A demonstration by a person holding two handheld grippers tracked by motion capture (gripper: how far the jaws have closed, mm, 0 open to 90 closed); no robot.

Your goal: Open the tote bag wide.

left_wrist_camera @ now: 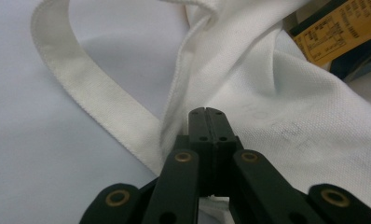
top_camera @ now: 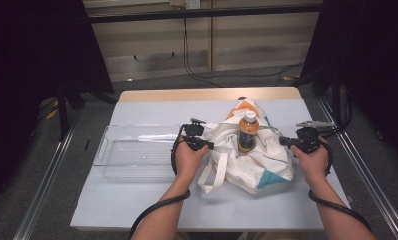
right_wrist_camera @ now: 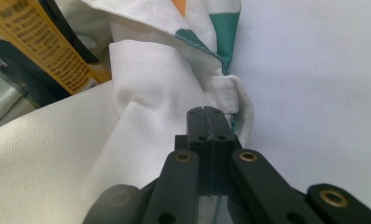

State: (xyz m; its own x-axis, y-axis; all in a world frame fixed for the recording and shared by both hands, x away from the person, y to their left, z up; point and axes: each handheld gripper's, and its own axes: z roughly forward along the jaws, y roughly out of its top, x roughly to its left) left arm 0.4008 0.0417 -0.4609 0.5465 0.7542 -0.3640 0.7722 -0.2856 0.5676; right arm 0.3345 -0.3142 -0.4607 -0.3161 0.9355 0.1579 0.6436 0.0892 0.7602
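Carefully, both closed grippers, left gripper (top_camera: 210, 145) and right gripper (top_camera: 283, 141), are pinching the white tote bag (top_camera: 267, 162) rim; keep spreading evenly so the orange bottle (top_camera: 247, 133) is staying upright.

On my table I count one white cloth bag (top_camera: 257, 160), one bottle (top_camera: 247, 133) with orange drink standing in it, one clear plastic tray (top_camera: 137, 152), and two grippers, my left gripper (top_camera: 210, 145) and my right gripper (top_camera: 282, 141).

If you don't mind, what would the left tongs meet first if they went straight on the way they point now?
The left tongs, jaws shut, already sit at the edge of the white cloth bag, so probably more of its fabric, then perhaps the bottle standing in it; depth is unclear.
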